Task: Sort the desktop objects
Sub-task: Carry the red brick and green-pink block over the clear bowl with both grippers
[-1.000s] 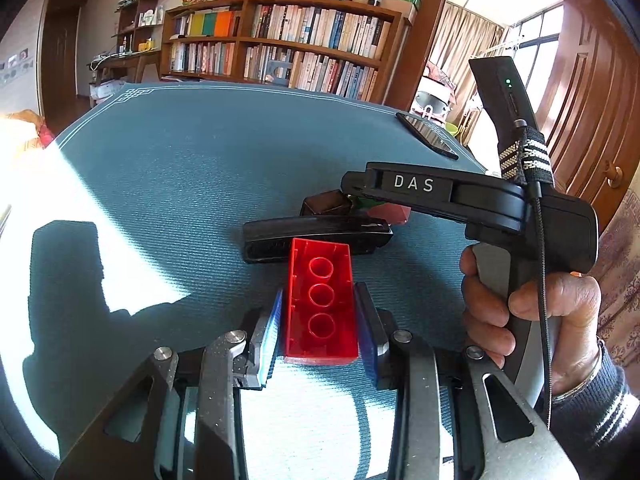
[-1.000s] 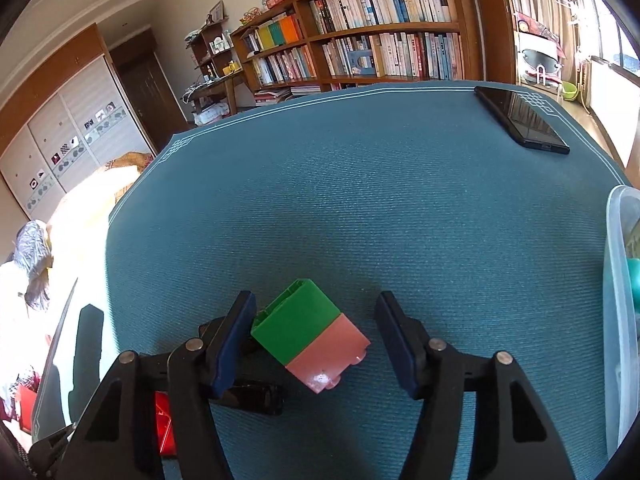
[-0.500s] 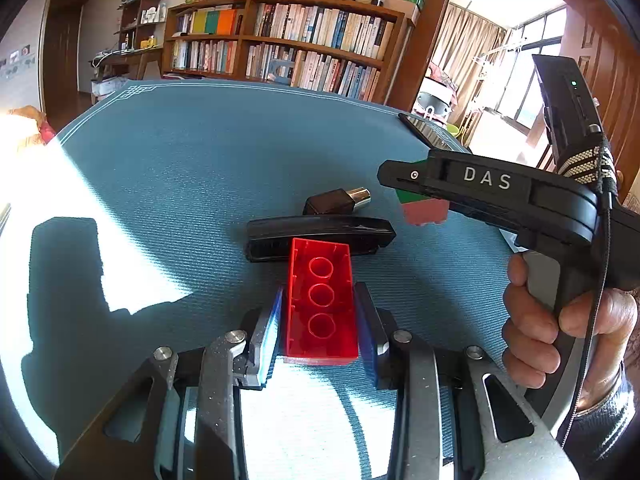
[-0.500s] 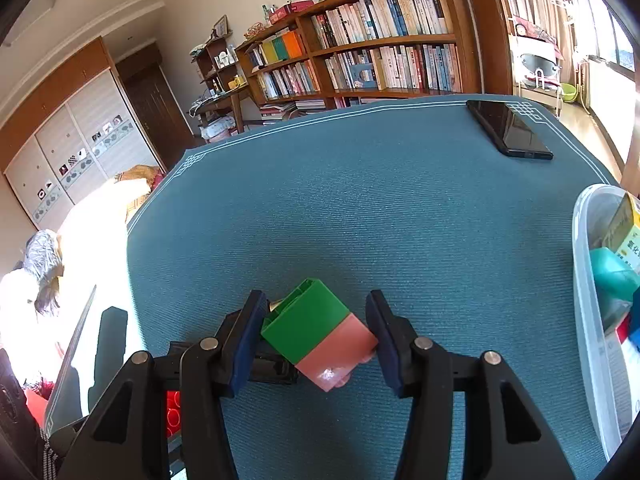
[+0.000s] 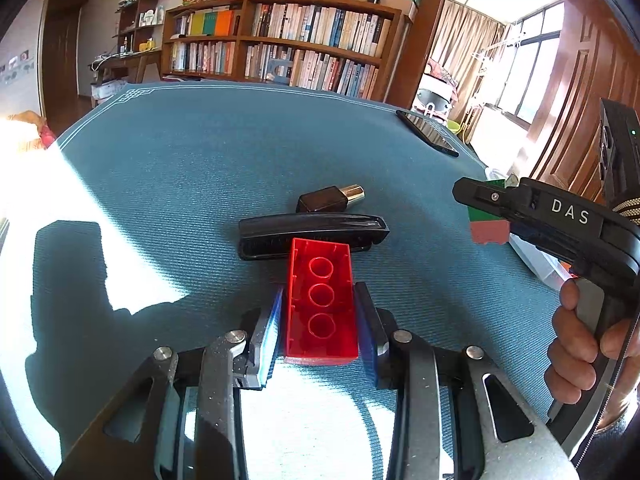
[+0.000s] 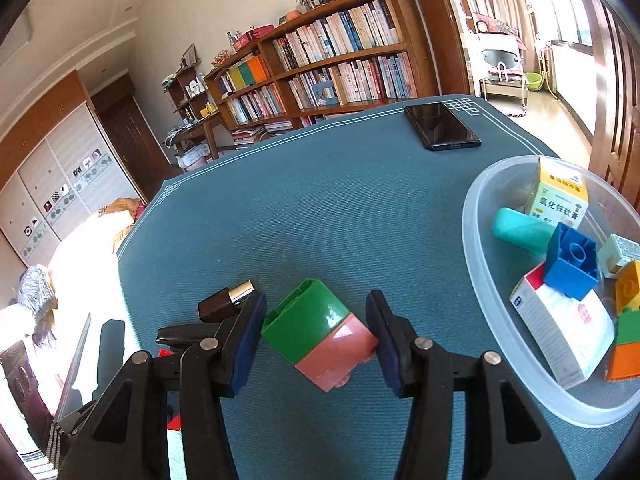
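The right claw (image 6: 316, 332) pinched a green-pink block (image 6: 320, 334) beside the tub (image 6: 476, 264); the left claw (image 5: 320, 316) gripped a red brick (image 5: 320, 300).

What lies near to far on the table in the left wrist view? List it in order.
red brick between the left gripper fingers → black case → dark bottle with gold cap → phone at the far edge.

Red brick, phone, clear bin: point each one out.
red brick (image 5: 321, 304), left wrist view, middle ring.
phone (image 6: 441, 126), right wrist view, screen centre.
clear bin (image 6: 472, 216), right wrist view, left rim.
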